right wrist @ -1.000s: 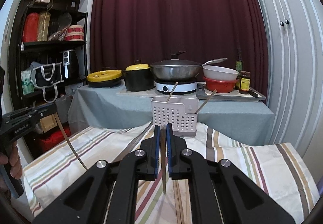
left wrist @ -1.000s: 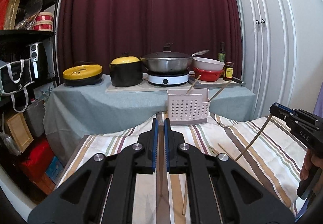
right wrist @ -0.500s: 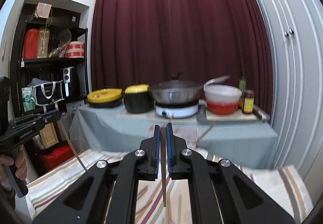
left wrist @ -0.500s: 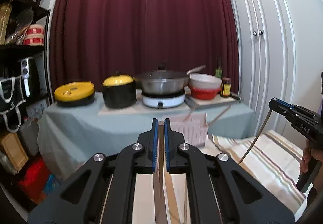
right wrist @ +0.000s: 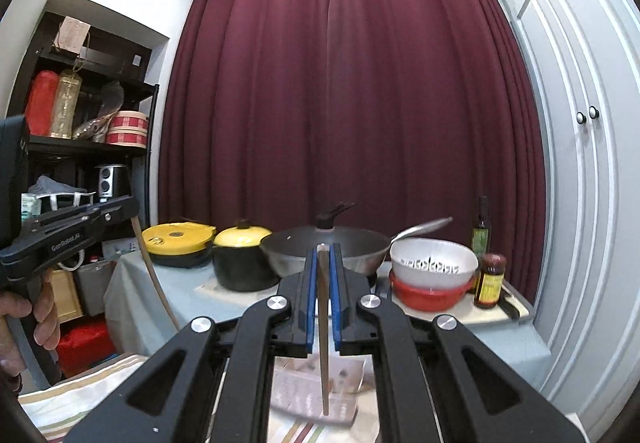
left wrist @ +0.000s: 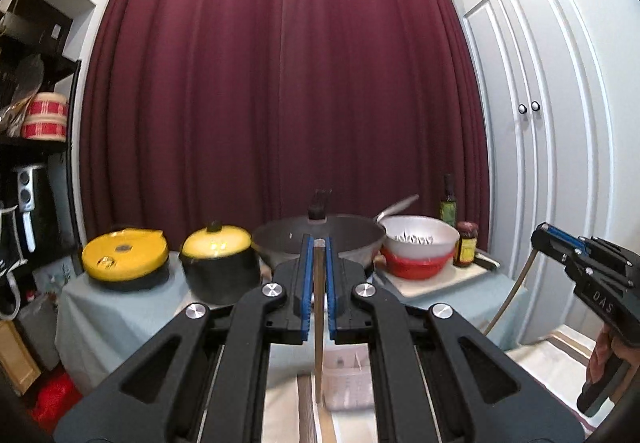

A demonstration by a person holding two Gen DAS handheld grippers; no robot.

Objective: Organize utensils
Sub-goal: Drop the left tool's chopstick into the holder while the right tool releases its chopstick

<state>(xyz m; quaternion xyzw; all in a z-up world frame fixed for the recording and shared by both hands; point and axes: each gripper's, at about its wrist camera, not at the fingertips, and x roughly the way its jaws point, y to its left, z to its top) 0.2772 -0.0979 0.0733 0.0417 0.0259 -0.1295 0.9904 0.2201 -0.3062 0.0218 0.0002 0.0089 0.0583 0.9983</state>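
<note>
Both hand-held grippers have risen from the striped cloth within the last second, each carrying a single chopstick, and the white slotted holder that stood ahead of them now sits low under their fingers. The left gripper (left wrist: 316,243) is clenched on a chopstick (left wrist: 318,323) that hangs straight down between its blue pads, its lower tip showing in front of the holder (left wrist: 346,379). The right gripper (right wrist: 324,249) is likewise clamped on its own chopstick (right wrist: 324,343), which hangs slightly tilted with its tip over the blurred holder (right wrist: 316,391).

Seen from the left wrist, the right gripper (left wrist: 540,239) stands off to the right, its stick bowing downward; seen from the right wrist, the left gripper (right wrist: 134,205) stands off to the left in a hand (right wrist: 28,319).

The lift appears to put both sticks above the holder's rim, ready to be lowered into it, so the drop-in step looks close but not yet done.

The chopsticks are thin, pale wooden rods, plain and long. The holder is a pale plastic box with a perforated wall, standing on the striped tablecloth (right wrist: 84,395) near the cameras, in front of a far table bearing a wok (right wrist: 324,247), pots and bowls against a dark red curtain (right wrist: 340,103).
</note>
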